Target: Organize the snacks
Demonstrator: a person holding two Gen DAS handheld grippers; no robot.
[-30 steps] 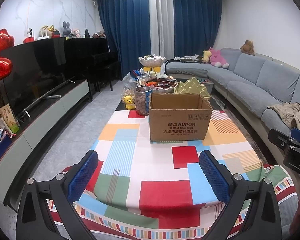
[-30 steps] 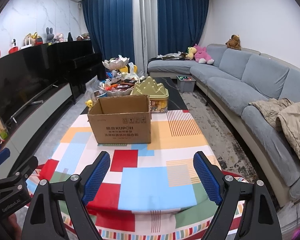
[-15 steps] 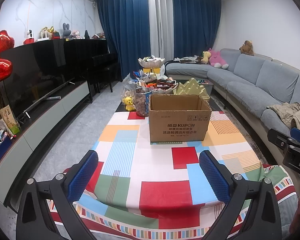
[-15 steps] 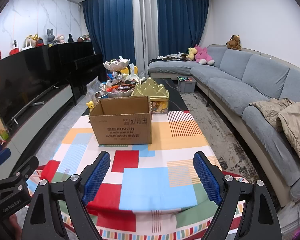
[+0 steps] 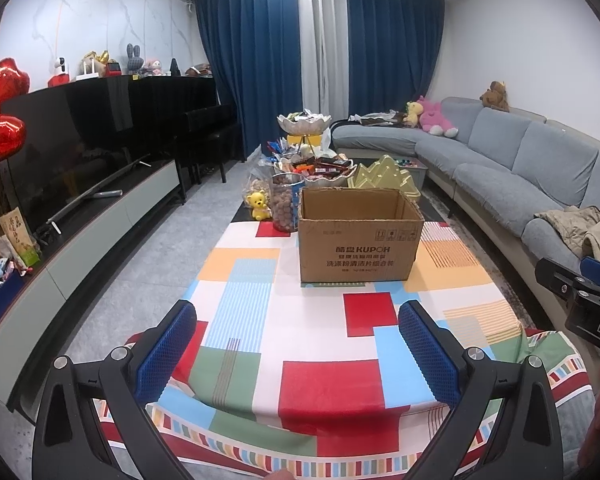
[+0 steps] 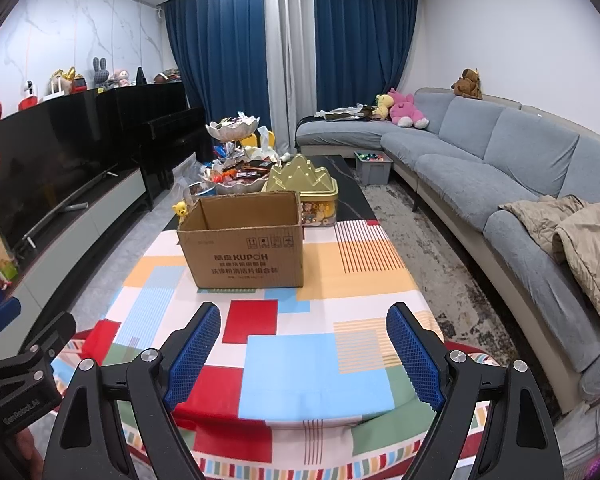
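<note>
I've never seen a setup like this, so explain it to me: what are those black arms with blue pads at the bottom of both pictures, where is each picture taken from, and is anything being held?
Those are hand-held two-finger grippers, one in each of a person's hands, each carrying a wide-angle camera looking along its fingers. One picture comes from the left gripper, the other from the right gripper. Both are open and hold nothing. They hang over the near end of a table with a colourful patchwork tablecloth. On it stands an open cardboard box. Behind the box are tiered bowls of snacks, a gold tin and a small yellow bear figure.
</note>
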